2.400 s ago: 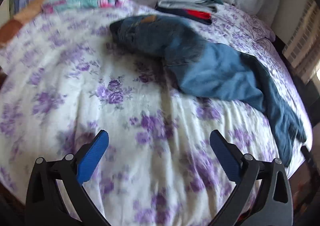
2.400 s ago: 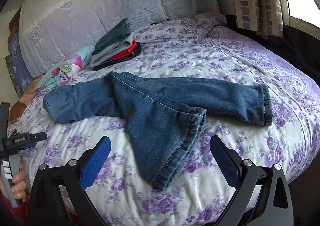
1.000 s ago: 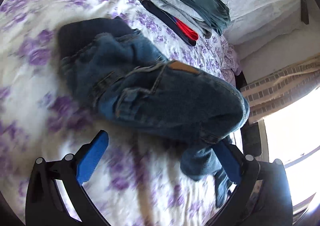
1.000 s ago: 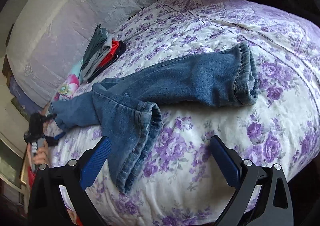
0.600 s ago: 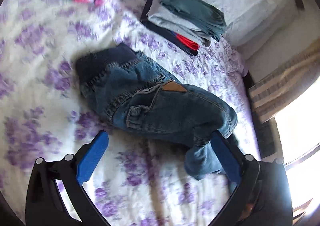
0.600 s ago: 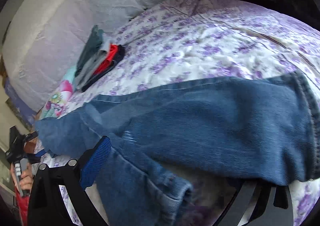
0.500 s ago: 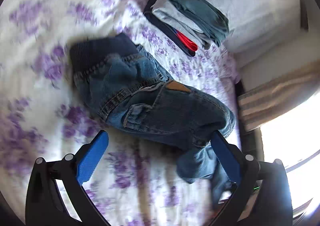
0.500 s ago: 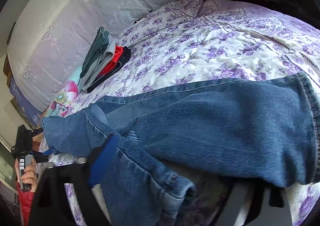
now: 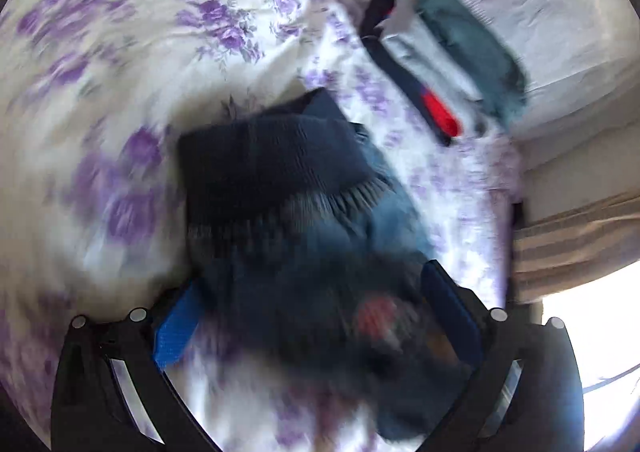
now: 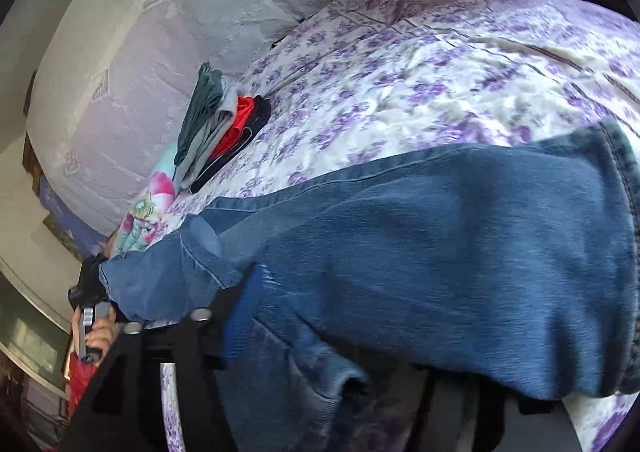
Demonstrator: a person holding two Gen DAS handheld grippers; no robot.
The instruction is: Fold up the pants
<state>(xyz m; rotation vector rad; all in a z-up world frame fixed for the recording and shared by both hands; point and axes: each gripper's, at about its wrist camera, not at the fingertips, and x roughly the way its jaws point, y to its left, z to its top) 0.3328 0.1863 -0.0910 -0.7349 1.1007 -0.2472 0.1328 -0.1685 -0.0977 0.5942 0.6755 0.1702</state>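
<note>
Jeans [image 10: 420,252] lay spread across the bed [image 10: 460,63] with its purple-flowered cover, and we saw them in both wrist views. Going from left to right in the left wrist view, the bare floral cover came first, then the left gripper [image 9: 316,316] low in the frame, its blue-padded jaws standing wide apart with the dark ribbed waistband [image 9: 268,167] and the top of the jeans [image 9: 320,272] lying between and just beyond them; the picture was blurred, so we could not tell whether either pad touched the cloth. Farther right, near the pillows, sat a stack of folded clothes [image 9: 448,63] in teal, grey, red and dark layers, apart from the jeans. In the right wrist view, the far left showed a hand holding the other tool at the waist end of the jeans. Next came the same stack [image 10: 216,131] against the pale pillows [image 10: 160,51]. At the bottom, the right gripper [image 10: 340,336] had one blue pad [image 10: 240,316] visible beside the denim while the hemmed leg draped over the other side, so we could not tell how its jaws stood.
</note>
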